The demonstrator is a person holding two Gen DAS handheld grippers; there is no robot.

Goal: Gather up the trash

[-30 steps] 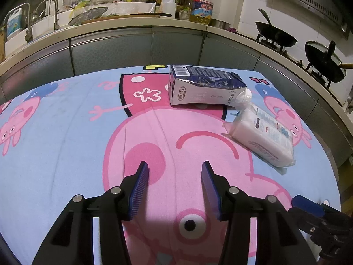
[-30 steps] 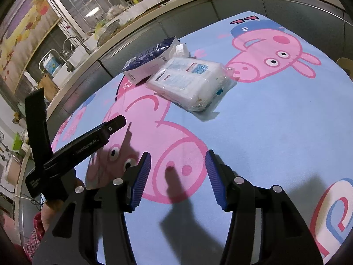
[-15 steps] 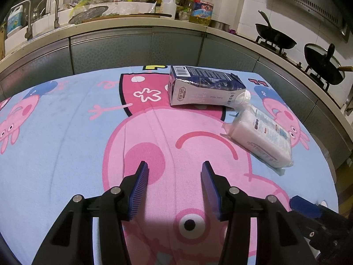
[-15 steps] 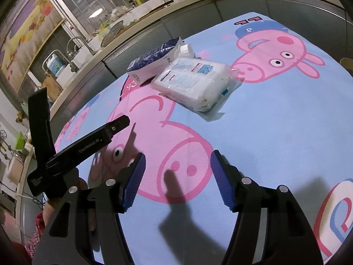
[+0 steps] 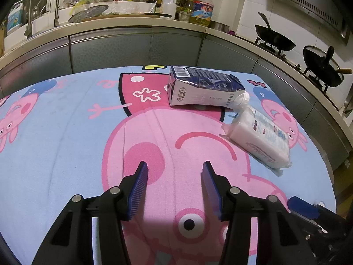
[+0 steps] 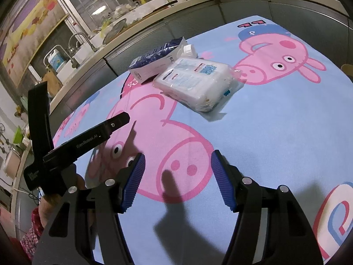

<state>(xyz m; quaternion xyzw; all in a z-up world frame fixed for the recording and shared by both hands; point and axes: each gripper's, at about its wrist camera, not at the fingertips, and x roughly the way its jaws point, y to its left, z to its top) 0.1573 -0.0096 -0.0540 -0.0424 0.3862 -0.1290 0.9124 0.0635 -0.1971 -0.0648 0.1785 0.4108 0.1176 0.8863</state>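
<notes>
The milk carton [image 5: 204,87] lies on its side toward the far edge of the counter [image 5: 66,137], which is covered by a blue cloth printed with pink cartoon pigs. The carton is dark blue and white, its barcoded base facing left in the left wrist view and its white screw cap [image 5: 242,98] pointing right. Just beside the cap, touching or nearly so, lies a tissue pack [image 5: 260,135] in clear plastic wrap, set at an angle to the carton. In the right wrist view the same pack [image 6: 194,81] sits in front of the carton [image 6: 157,60].

The left gripper [image 5: 174,181] hovers above the cloth on the near side, well apart from both items, its blue ribbed pads [image 5: 139,190] spread wide with nothing between them. The right gripper [image 6: 177,174] also hangs over the cloth with its pads wide apart and empty, casting a shadow on the pig print. The left gripper's black body [image 6: 88,141] shows at the left of the right wrist view.

Behind the counter run grey cabinets, a sink [image 5: 42,15] with taps, bottles [image 5: 168,2] and two black woks [image 5: 275,38] on a stove.
</notes>
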